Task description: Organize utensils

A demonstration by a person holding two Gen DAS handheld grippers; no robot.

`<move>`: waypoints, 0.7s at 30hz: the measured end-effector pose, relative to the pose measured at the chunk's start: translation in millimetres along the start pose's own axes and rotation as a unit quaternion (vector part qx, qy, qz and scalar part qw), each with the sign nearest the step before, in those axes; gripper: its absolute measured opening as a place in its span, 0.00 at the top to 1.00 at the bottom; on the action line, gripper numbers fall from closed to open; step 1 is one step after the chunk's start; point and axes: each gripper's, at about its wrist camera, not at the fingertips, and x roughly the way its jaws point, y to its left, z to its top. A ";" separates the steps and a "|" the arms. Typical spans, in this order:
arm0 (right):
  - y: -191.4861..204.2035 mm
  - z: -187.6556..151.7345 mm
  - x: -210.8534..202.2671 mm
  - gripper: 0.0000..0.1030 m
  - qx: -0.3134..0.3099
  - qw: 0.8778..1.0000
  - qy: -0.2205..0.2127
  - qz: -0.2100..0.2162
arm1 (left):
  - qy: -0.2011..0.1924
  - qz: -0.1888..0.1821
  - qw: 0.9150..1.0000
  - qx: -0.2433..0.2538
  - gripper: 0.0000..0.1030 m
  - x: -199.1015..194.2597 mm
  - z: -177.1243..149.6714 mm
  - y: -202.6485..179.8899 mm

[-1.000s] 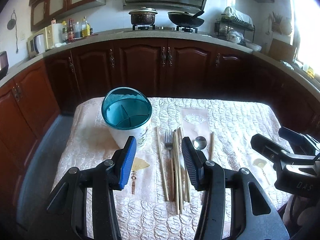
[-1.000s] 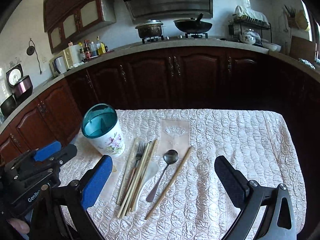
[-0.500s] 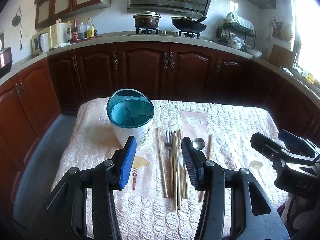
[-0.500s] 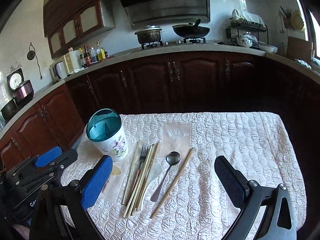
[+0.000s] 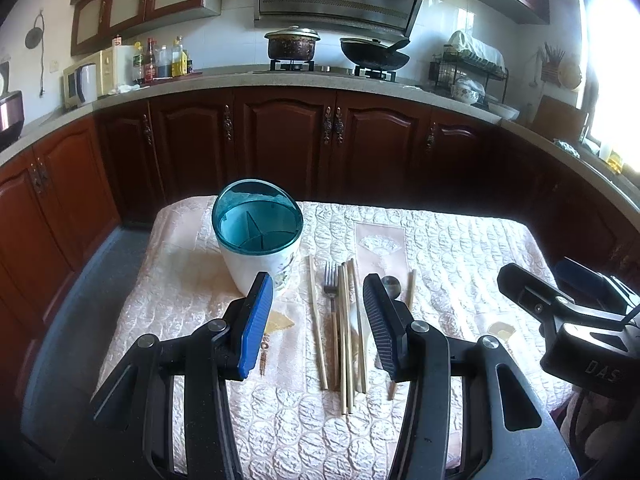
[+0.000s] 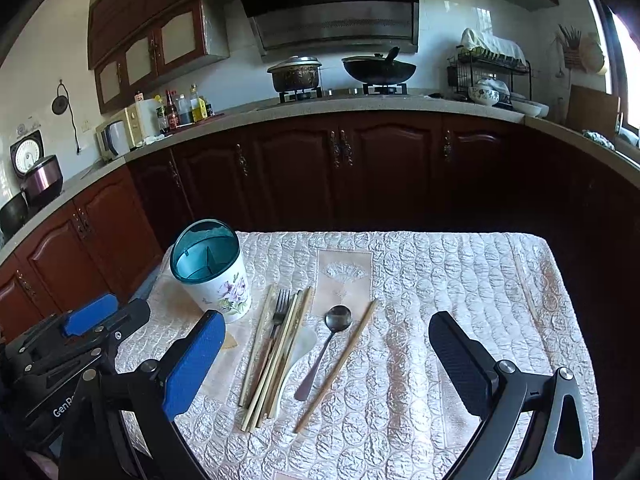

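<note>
Dark wood cabinets (image 6: 340, 176), sunlit kitchen

Fork (image 6: 280, 312), spoon (image 6: 326, 344), chopsticks (image 6: 276, 356) lie beside upright teal-rimmed holder (image 6: 212, 272).

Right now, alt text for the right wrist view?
Open right tongs hover empty above a quilted cream tablecloth where wooden chopsticks, a metal fork, a white ceramic spoon and a metal spoon lie beside an upright floral white holder with a teal rim. The left tongs are at lower left, dark kitchen cabinets behind.
</note>
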 end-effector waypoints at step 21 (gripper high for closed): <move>-0.6 -7.2 -14.7 0.01 -0.002 1.000 -0.010 0.008 | -0.005 -0.009 1.000 0.003 0.42 -26.7 -6.2 -8.5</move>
